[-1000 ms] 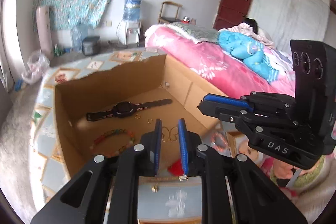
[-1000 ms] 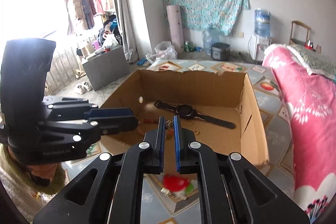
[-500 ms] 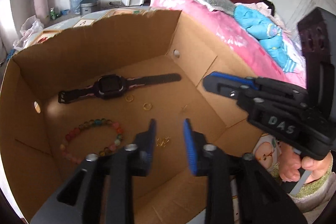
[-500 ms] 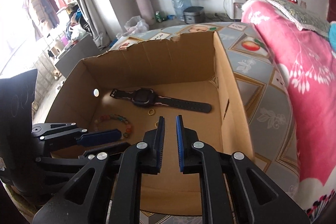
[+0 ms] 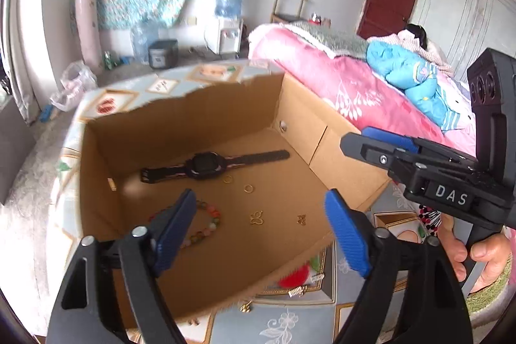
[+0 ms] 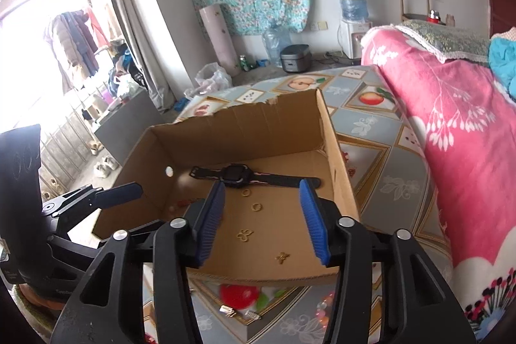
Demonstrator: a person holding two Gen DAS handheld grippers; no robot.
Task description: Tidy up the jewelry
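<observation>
An open cardboard box (image 5: 180,118) (image 6: 338,182) stands on the patterned table. Inside lie a black watch (image 5: 206,166) (image 6: 238,174), a coloured bead bracelet (image 5: 209,221), two gold rings (image 5: 248,188) (image 6: 256,207) and two gold butterfly earrings (image 5: 256,217) (image 6: 282,257). My left gripper (image 5: 261,231) is open and empty above the box's near side. My right gripper (image 6: 261,221) is open and empty over the box's near edge; it also shows at the right of the left wrist view (image 5: 403,157).
Small silver and gold pieces (image 5: 298,290) (image 6: 227,310) lie on the table in front of the box, with pink beads (image 6: 325,308) beside them. A bed with a pink blanket (image 6: 451,118) runs along the right. The table edge drops off on the left.
Both grippers have opened wide and drawn back up from inside the box. Two butterfly earrings now lie apart on the box floor.
</observation>
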